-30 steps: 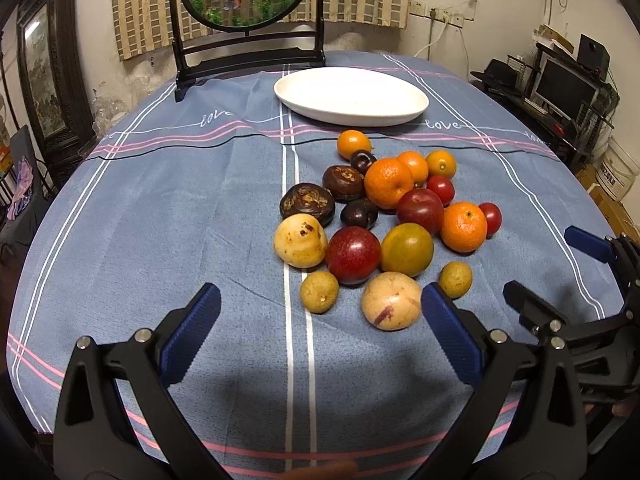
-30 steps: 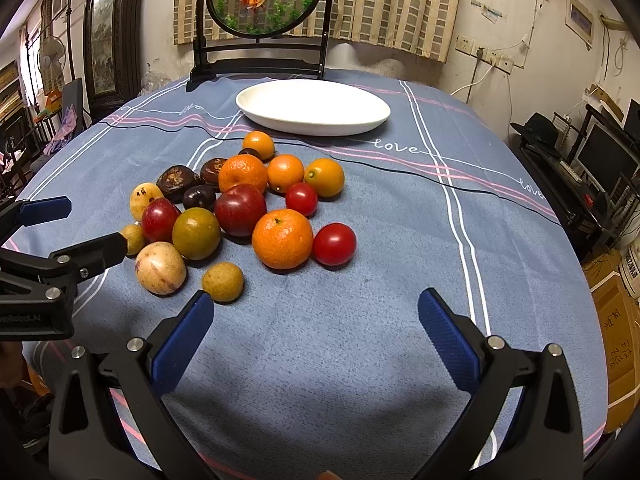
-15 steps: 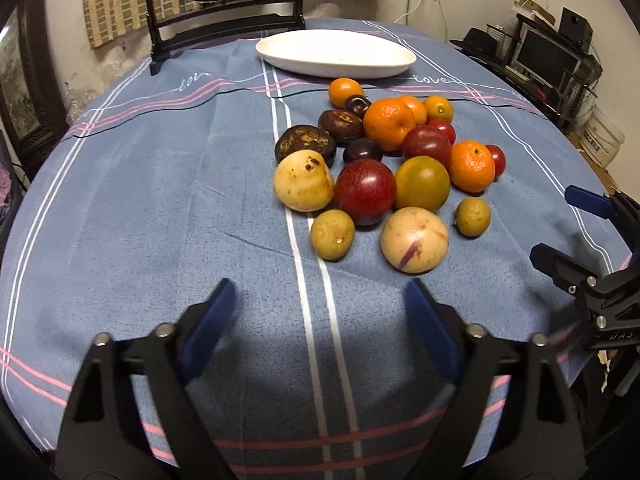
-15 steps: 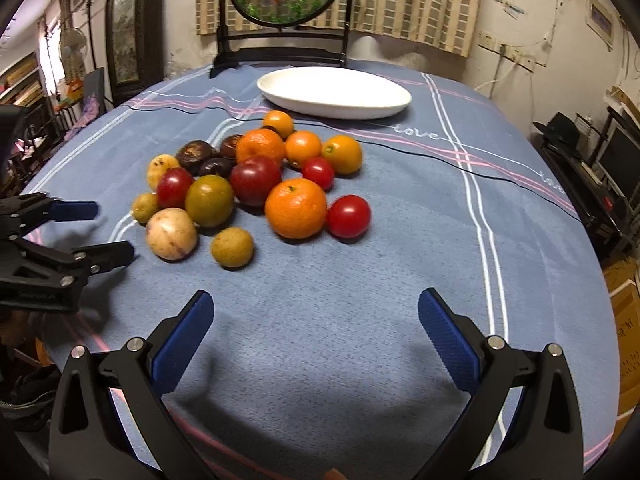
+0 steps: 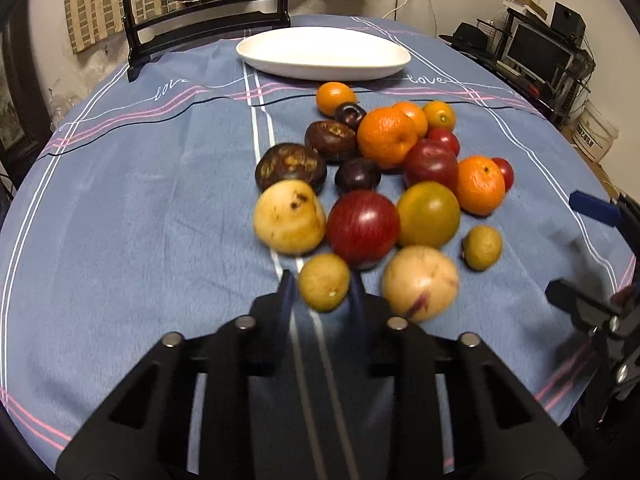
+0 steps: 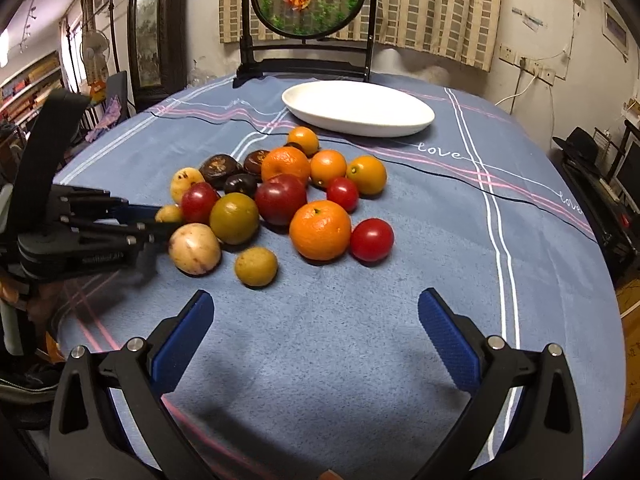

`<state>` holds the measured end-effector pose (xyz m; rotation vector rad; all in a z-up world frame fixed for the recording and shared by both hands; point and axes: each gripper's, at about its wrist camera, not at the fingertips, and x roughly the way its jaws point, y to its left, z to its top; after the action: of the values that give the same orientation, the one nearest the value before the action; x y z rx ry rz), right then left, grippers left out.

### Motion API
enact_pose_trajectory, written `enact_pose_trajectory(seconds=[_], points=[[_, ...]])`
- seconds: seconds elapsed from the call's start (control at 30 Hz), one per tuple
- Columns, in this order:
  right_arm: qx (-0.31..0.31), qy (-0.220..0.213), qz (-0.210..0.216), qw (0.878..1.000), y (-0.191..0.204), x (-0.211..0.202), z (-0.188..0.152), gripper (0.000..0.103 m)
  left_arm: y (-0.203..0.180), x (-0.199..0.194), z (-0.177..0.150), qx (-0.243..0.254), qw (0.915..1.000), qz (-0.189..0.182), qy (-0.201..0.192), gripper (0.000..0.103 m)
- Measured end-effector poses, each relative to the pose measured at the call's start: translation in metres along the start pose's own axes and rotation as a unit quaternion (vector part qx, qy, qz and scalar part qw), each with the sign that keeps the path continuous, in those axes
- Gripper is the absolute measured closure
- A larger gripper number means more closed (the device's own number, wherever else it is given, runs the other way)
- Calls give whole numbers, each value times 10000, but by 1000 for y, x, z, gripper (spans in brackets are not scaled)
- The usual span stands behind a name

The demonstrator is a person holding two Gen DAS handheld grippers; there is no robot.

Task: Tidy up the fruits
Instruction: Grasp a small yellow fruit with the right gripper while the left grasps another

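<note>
My left tongs (image 5: pixel 323 292) have just closed on the small yellow-green fruit (image 5: pixel 324 282) nearest me in the fruit pile (image 5: pixel 384 184); right tongs (image 6: pixel 316 336) gape apart.

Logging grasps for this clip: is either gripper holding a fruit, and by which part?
The left gripper jaws have just closed on the small yellow-green fruit, across its sides. The right gripper holds nothing.

Right tongs (image 6: pixel 316 338) gape over blue cloth (image 6: pixel 360 340) before piled fruit (image 6: pixel 276 200).
</note>
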<state>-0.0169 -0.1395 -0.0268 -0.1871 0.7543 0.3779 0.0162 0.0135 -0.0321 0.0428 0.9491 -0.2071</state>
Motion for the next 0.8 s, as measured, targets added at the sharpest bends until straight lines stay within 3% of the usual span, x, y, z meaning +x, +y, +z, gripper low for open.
enact_pose_trajectory(seconds=[0.13, 0.37, 0.5, 0.6, 0.8], points=[[-221, 180, 49, 9996, 5, 8, 1, 4, 2, -1, 0, -33, 9999, -35, -99, 79], [-523, 638, 134, 9965, 25, 43, 18, 37, 8, -7, -2, -89, 9997, -122, -197, 79], [-528, 713, 52, 9960, 27, 56, 26, 44, 9, -3, -5, -94, 9998, -157, -125, 79], [-570, 695, 218, 9957, 26, 51, 27, 75, 9, -4, -5, -74, 9996, -217, -144, 79], [-710, 558, 283, 9955, 24, 37, 27, 75, 8, -22, 1, 136, 9989, -236, -372, 79]])
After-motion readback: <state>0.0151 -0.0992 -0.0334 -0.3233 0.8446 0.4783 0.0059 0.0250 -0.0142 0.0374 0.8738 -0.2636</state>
